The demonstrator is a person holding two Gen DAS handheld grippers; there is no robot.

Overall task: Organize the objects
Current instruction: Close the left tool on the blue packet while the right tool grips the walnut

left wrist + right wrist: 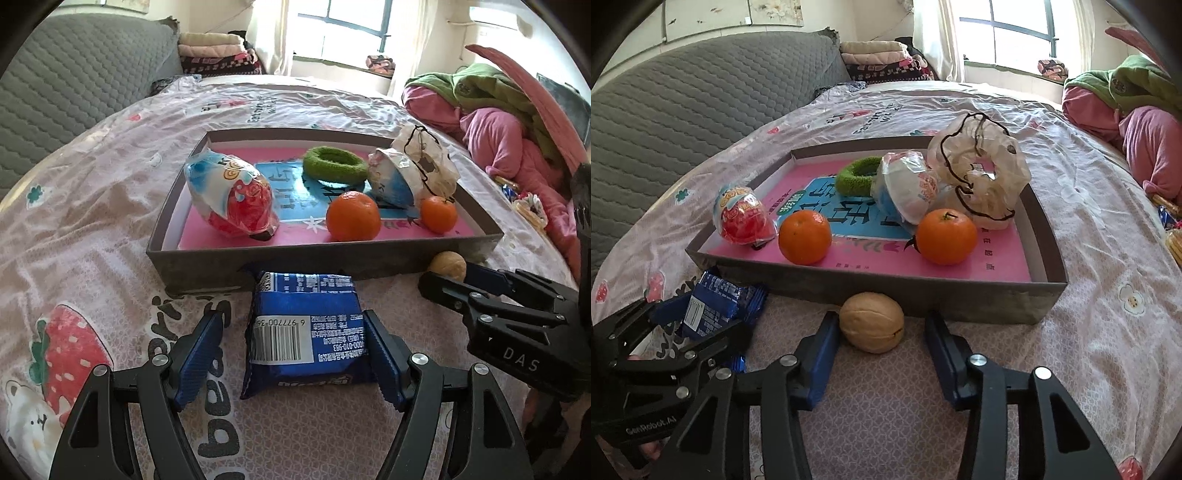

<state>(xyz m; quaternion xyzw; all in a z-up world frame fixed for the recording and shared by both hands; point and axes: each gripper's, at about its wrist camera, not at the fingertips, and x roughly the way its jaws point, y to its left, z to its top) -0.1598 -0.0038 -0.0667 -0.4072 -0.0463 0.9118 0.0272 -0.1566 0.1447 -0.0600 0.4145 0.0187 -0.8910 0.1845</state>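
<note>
Left wrist: blue snack packet (306, 332) between my left gripper (295, 354) fingers.
Pads clear of wrapper; grey tray (295, 258) beyond, walnut (447, 265) by its wall.

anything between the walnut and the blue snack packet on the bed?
No object: in the right wrist view, only bare bedsheet separates the walnut from the blue snack packet. The tray sits just behind both.
</note>
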